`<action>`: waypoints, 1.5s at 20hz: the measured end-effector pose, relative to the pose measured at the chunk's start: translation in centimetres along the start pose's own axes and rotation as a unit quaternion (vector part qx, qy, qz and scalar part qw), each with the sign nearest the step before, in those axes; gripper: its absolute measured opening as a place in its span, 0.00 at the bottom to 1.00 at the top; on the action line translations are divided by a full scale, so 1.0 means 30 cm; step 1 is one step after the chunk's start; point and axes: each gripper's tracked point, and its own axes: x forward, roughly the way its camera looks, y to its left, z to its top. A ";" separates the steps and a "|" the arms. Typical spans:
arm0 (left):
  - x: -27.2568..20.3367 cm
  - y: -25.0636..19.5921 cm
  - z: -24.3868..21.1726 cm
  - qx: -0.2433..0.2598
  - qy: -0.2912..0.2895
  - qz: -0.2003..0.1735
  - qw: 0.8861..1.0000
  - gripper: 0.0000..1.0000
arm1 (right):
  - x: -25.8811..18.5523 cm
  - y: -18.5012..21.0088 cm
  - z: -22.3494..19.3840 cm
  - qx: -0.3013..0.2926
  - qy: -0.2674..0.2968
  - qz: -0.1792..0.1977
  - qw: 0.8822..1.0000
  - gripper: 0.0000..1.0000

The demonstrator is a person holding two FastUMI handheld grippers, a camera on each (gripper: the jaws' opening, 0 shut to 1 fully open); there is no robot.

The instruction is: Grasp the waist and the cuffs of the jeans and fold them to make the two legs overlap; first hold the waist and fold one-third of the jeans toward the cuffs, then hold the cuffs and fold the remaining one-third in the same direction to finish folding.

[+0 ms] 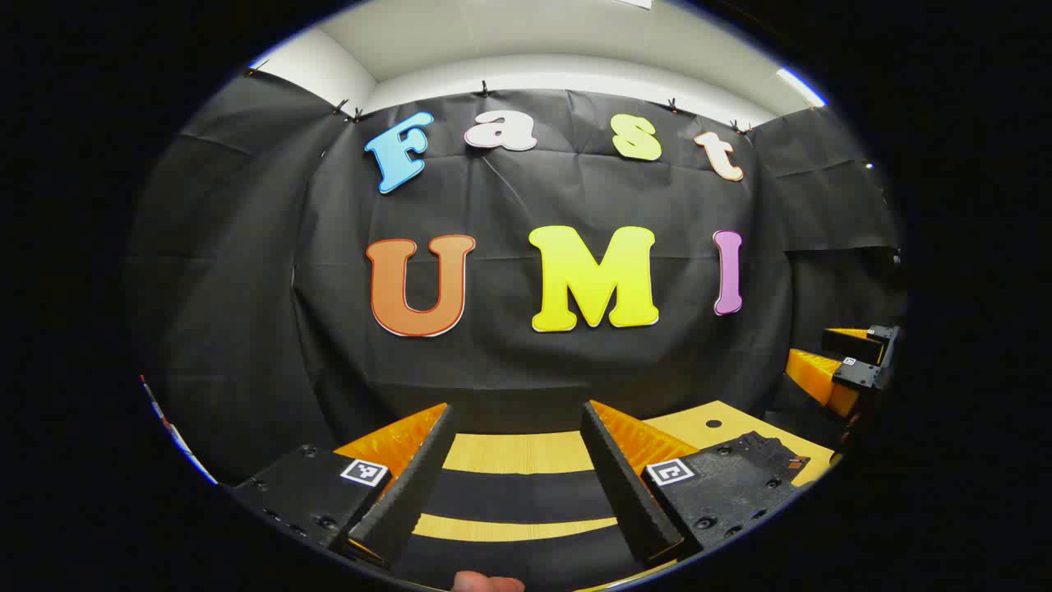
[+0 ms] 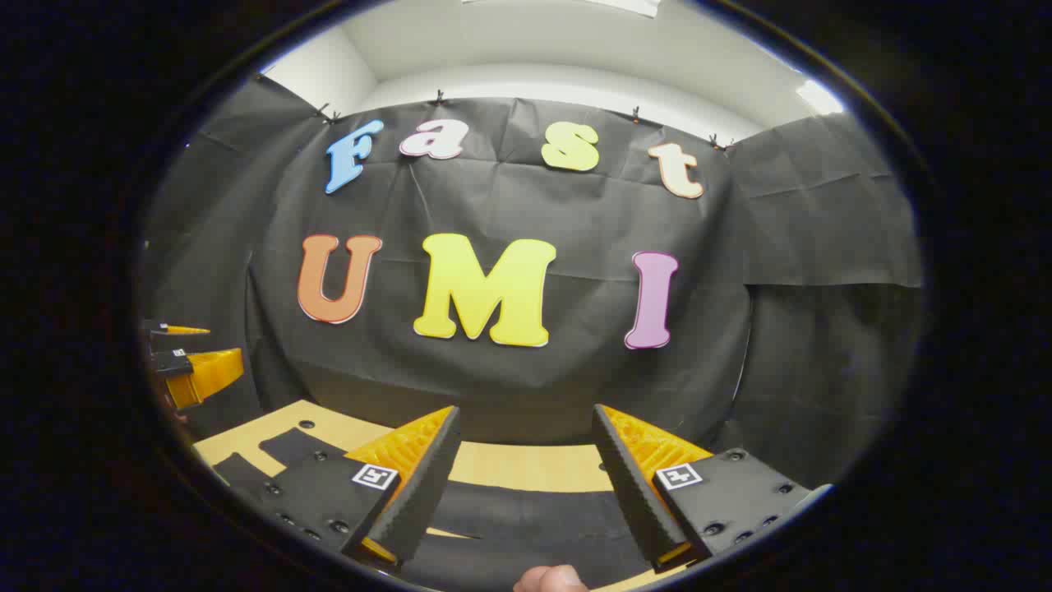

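Both views at the outset of the fold. In the left gripper view we are holding the left gripper [image 1: 514, 485] level and raised above the table [image 1: 526, 450], its two fingers spread wide with nothing between them; the gap frames the dark jeans [image 1: 518, 493] lying in bands across the pale wood toward 6 o'clock. The waist end [image 1: 752, 464], with its buttons and patch, is showing at about 4 o'clock, past the right-hand finger. The right gripper [image 1: 855, 362] is hovering at 3 o'clock, well apart from the cloth; we cannot tell from there how its fingers stand. In the right gripper view its own fingers are parted just as widely and empty, and the jeans are stretching from 6 o'clock out to about 8 o'clock, where the legs appear to separate. The left gripper is appearing there at 9 o'clock. We are judging that both tools are poised high and open so that each can descend on one end of the garment, waist and cuffs; no grasp is yet made, and the cuffs themselves we cannot identify with certainty
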 end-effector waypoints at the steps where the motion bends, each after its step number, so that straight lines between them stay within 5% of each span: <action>1: -0.001 -0.004 -0.001 -0.001 0.001 -0.002 1.000 1.00 | 0.003 -0.004 0.002 -0.002 0.000 -0.001 1.000 0.97; 15: 0.004 -0.028 -0.018 0.007 0.006 0.005 1.000 0.98 | 0.034 -0.044 -0.028 0.002 0.005 0.005 1.000 0.98; 21: 0.011 -0.088 -0.021 0.003 0.005 0.020 1.000 0.98 | 0.072 -0.080 -0.060 -0.005 0.009 0.035 0.999 0.97; 27: -0.020 -0.020 -0.116 -0.015 0.042 0.053 0.998 1.00 | 0.078 -0.255 -0.140 -0.005 0.026 0.016 1.000 0.98; 28: -0.035 0.021 -0.148 -0.020 0.054 0.065 0.996 0.94 | 0.077 -0.305 -0.179 -0.005 0.040 0.006 0.999 0.97; 30: -0.071 0.131 -0.228 -0.045 0.087 0.099 0.990 1.00 | 0.060 -0.405 -0.268 0.017 0.083 -0.009 0.996 0.97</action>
